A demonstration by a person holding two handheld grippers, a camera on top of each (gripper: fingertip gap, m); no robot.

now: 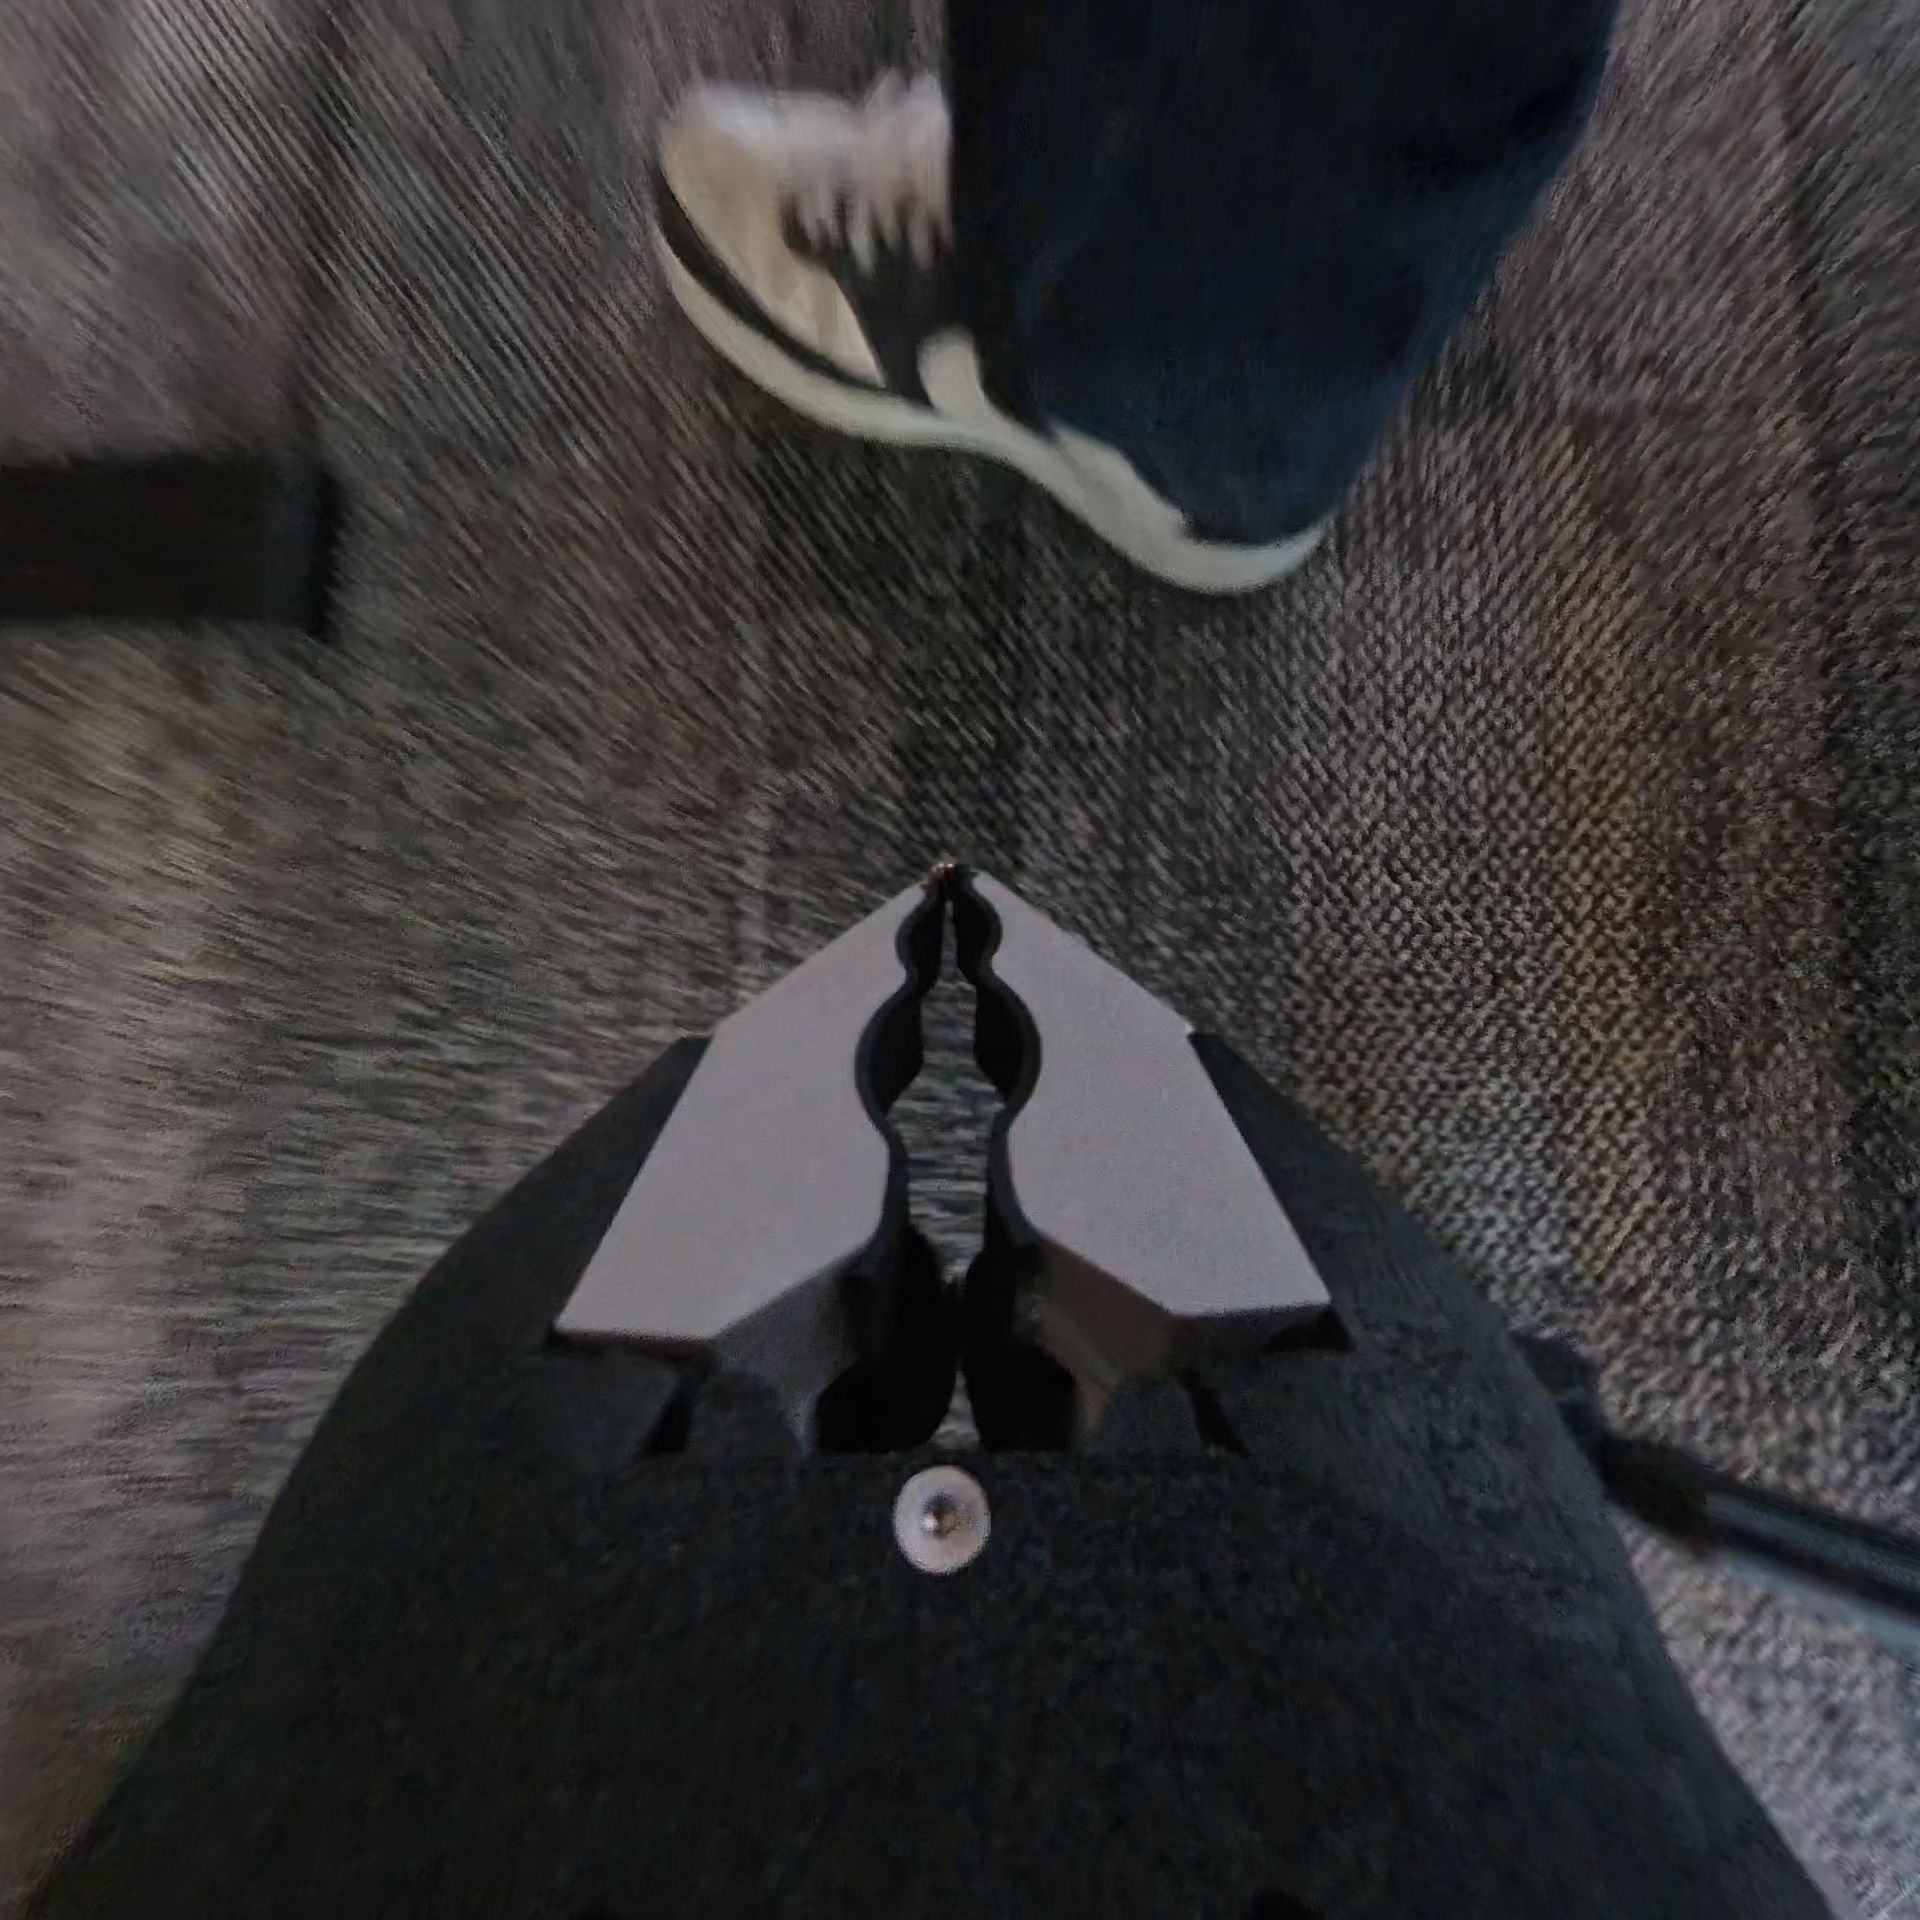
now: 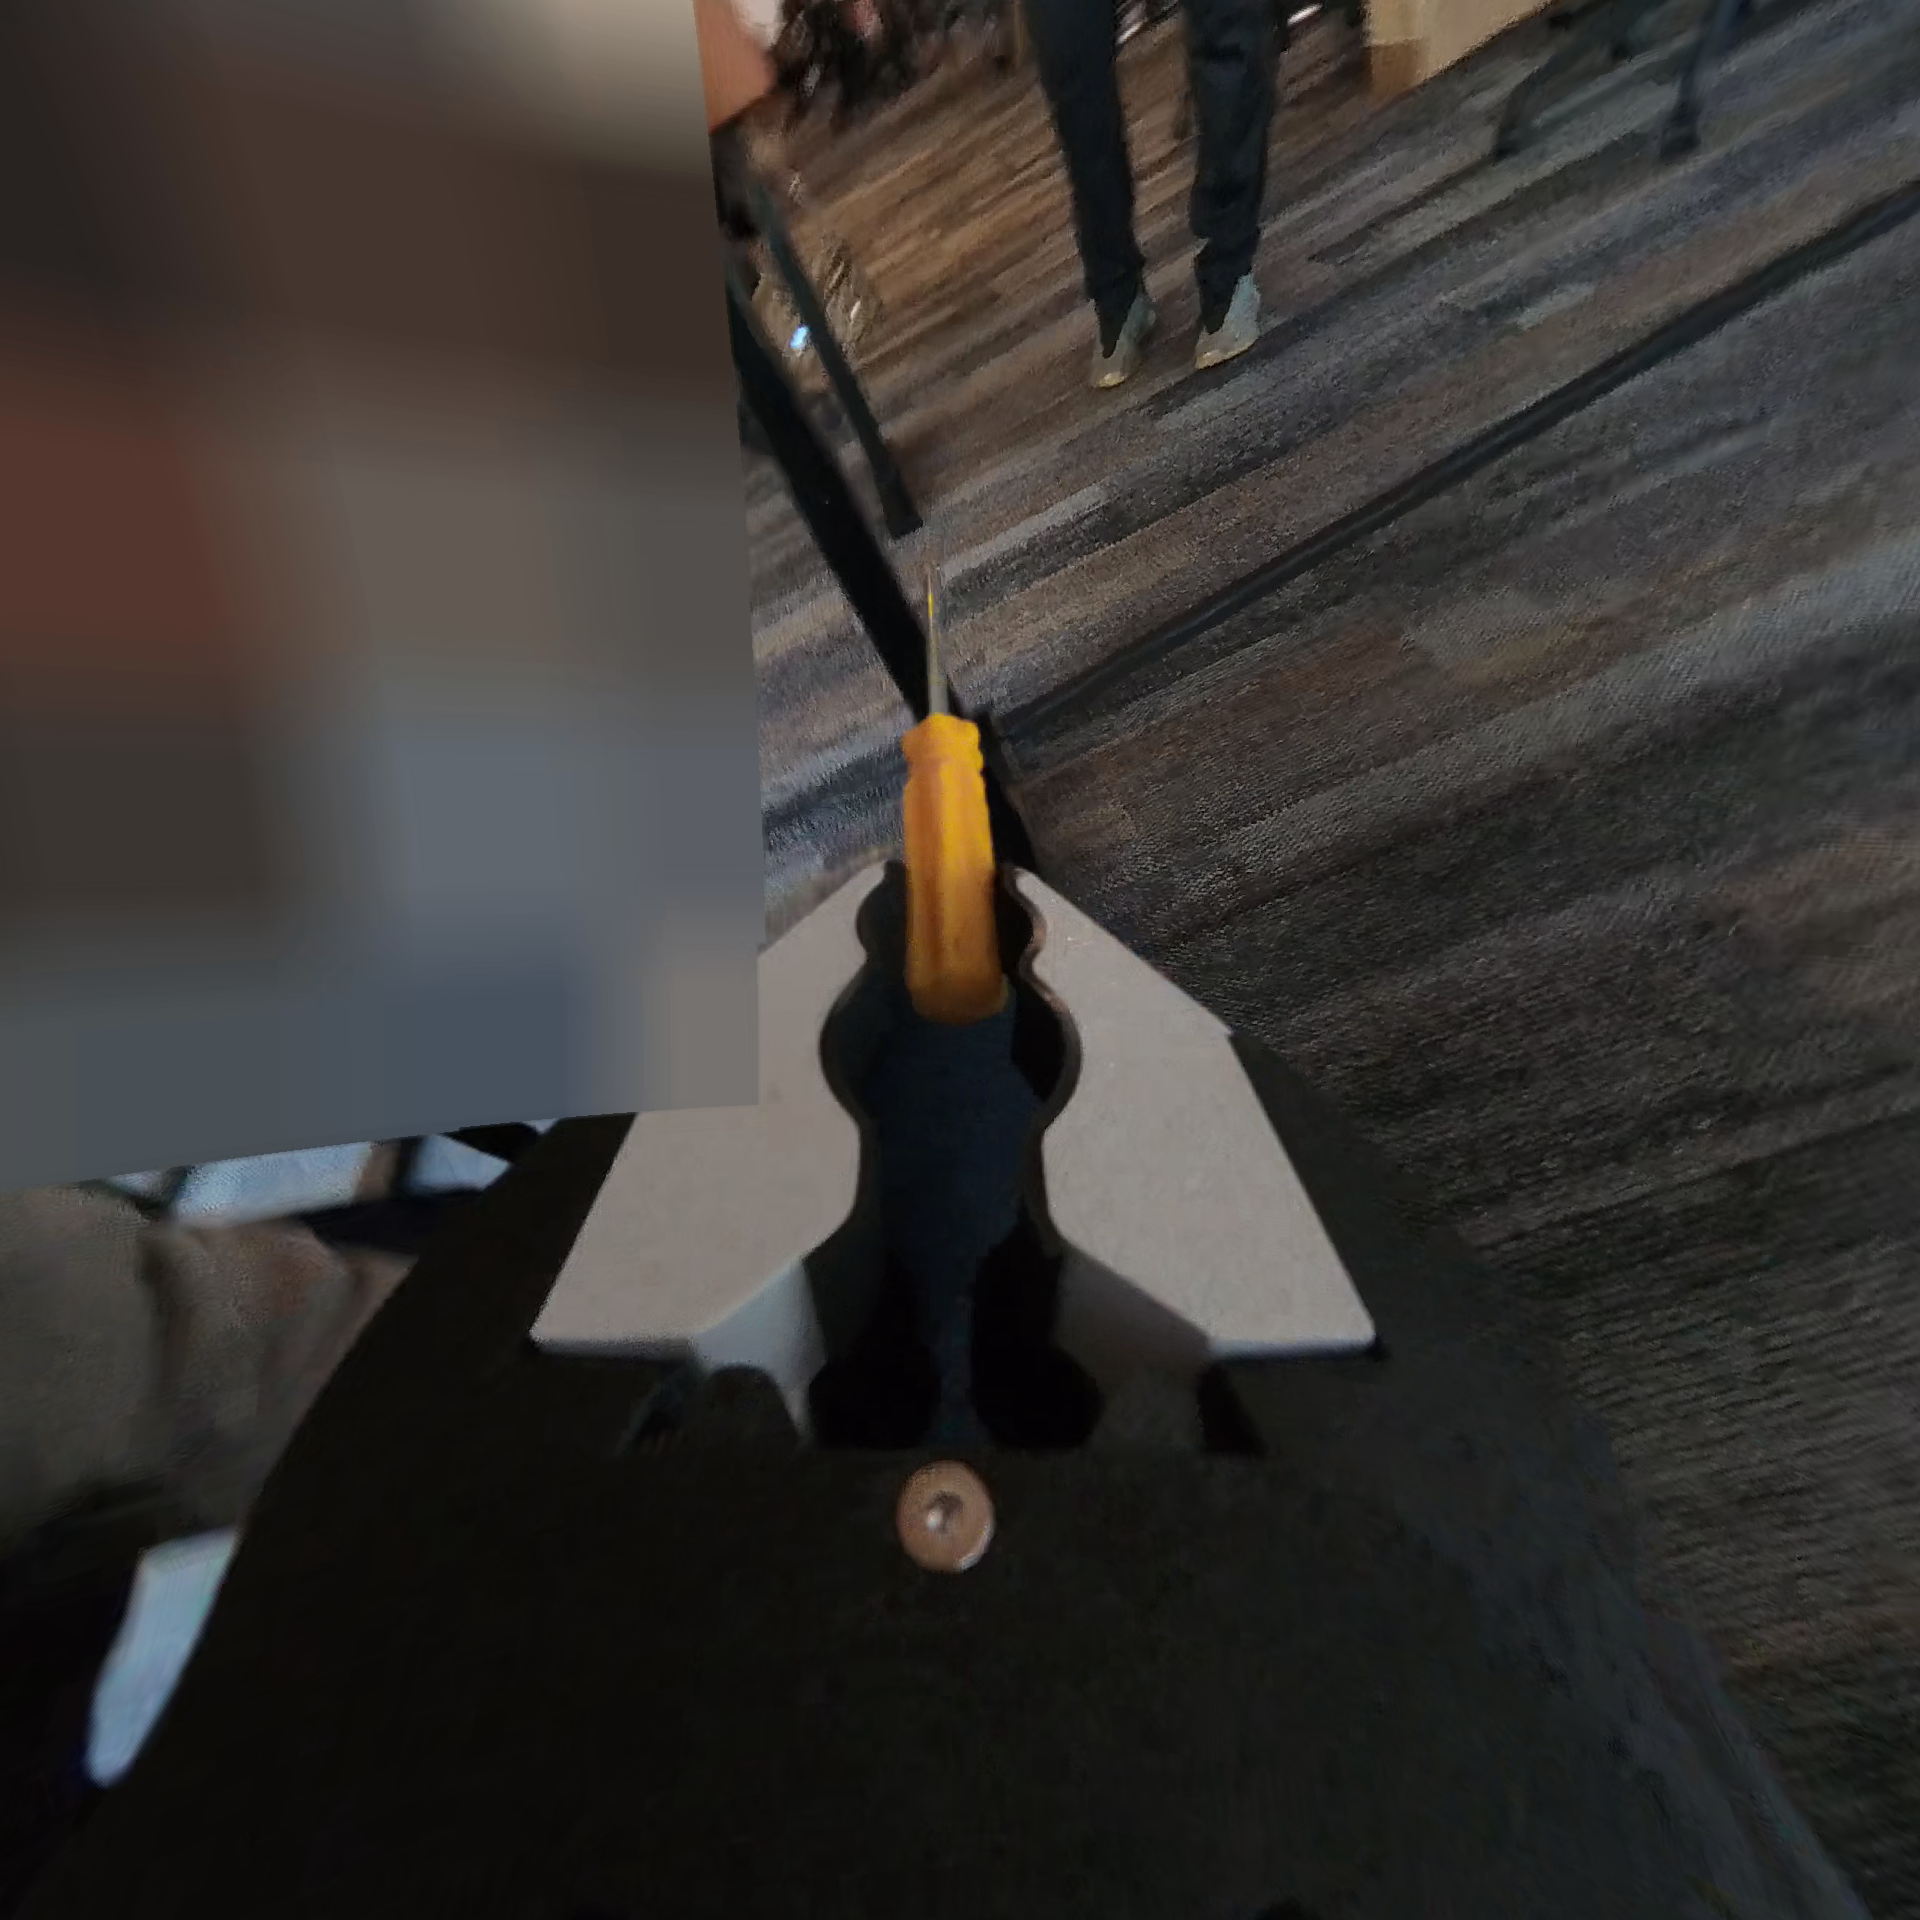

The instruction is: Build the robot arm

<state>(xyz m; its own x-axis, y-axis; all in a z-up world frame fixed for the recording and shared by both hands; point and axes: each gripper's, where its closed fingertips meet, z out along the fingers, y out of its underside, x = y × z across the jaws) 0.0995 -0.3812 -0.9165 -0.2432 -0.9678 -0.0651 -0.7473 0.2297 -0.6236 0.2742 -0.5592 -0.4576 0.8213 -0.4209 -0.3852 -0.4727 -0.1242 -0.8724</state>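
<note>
My right tool [image 2: 951, 925] clamped a screwdriver [image 2: 943, 873] by its orange handle, thin shaft pointing beyond the tool; light, stiff, probably slick. Left tool [image 1: 948, 904] pinched closed, seemingly empty, above carpet [image 1: 1507, 831].

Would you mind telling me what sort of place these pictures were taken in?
Probably an office or lab floor: patterned grey carpet, a black floor cable strip, dark furniture legs, and a person standing farther off.

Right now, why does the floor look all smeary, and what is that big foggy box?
Left wrist view: the carpet and shoe streak from motion blur, while the shut left gripper stays sharp. Right wrist view: the foggy box is a patch added afterwards; the screwdriver in the right gripper looks clear.
</note>
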